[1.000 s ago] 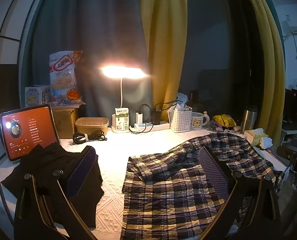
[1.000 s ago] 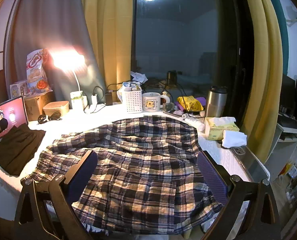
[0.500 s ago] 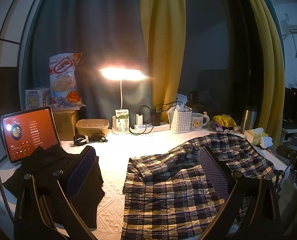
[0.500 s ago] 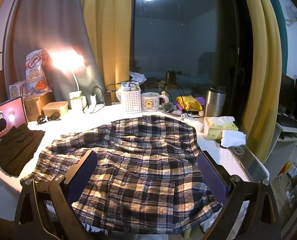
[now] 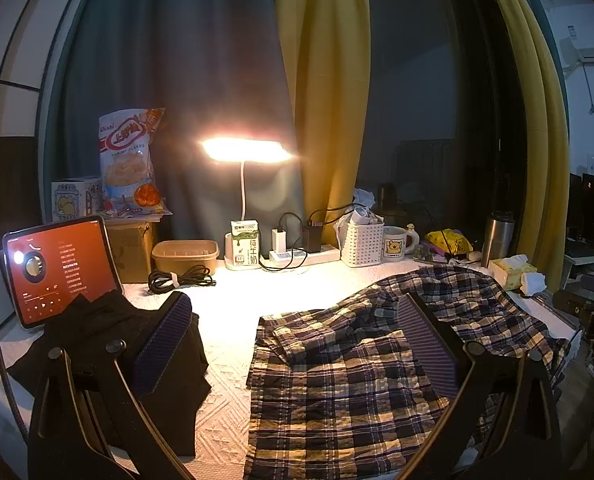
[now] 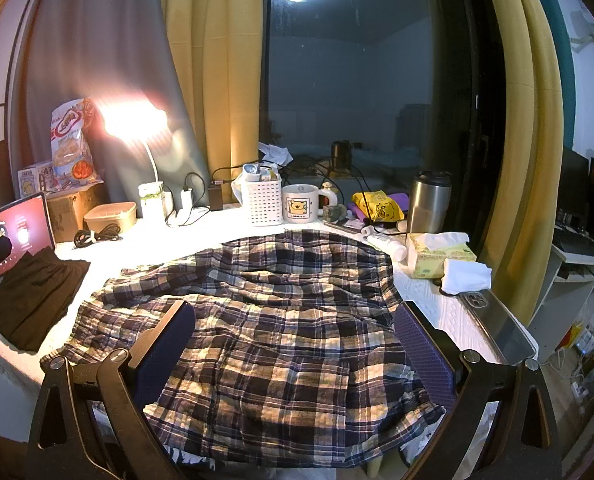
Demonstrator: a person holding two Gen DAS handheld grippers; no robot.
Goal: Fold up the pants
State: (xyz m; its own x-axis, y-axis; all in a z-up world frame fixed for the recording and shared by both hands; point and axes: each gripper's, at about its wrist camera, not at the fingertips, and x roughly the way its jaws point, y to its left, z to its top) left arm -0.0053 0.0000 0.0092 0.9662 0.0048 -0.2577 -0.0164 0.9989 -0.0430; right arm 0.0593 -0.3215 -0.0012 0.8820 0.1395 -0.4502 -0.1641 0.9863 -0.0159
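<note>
Plaid pants (image 6: 281, 320) lie spread and wrinkled across the white table; they also show in the left wrist view (image 5: 357, 368). My left gripper (image 5: 297, 320) is open and empty, held above the table's near edge, over the pants' left end and a dark folded garment (image 5: 109, 344). My right gripper (image 6: 297, 328) is open and empty, hovering over the middle of the pants, not touching them.
A tablet (image 5: 57, 268), lit lamp (image 5: 243, 150), snack bag (image 5: 129, 160), food container (image 5: 185, 254), cable (image 5: 181, 278), power strip (image 5: 297, 254), white basket (image 6: 265, 200), mug (image 6: 301, 202), steel tumbler (image 6: 427, 202), tissue box (image 6: 437, 256) and phone (image 6: 497, 324) line the table's edges.
Both views shift very slightly; the grippers stay open and the pants have not moved.
</note>
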